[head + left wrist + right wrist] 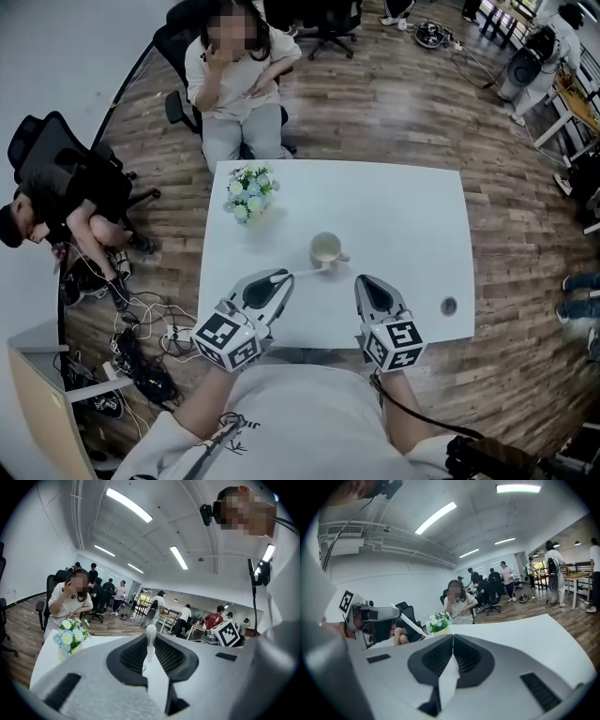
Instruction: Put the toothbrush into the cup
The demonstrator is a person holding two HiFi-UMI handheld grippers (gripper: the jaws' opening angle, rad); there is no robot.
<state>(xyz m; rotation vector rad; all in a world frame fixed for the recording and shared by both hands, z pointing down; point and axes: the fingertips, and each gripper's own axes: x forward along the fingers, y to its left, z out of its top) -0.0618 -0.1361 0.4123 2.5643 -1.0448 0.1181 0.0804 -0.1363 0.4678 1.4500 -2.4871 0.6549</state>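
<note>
Left gripper (pixel 277 277) pinches the toothbrush (pixel 150 632), long axis running ahead of its fingers toward the cup (pixel 325 249) just beyond (right gripper (pixel 367 284) pressed together, empty)

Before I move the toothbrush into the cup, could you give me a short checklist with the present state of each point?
1. Toothbrush gripped: ok. The left gripper is shut on the toothbrush.
2. Cup ready: ok. The cup stands upright on the table, with its mouth uncovered.
3. Toothbrush over the cup's mouth: not ok. It points at the cup from the near side and is not above the mouth.
4. Other gripper out of the way: ok. The right gripper is shut, holds nothing, and is apart from the cup.
5. Flowers clear of the path: ok. The flowers stand beyond the cup, to its left.
6. Which end of the brush leads: cannot tell.
</note>
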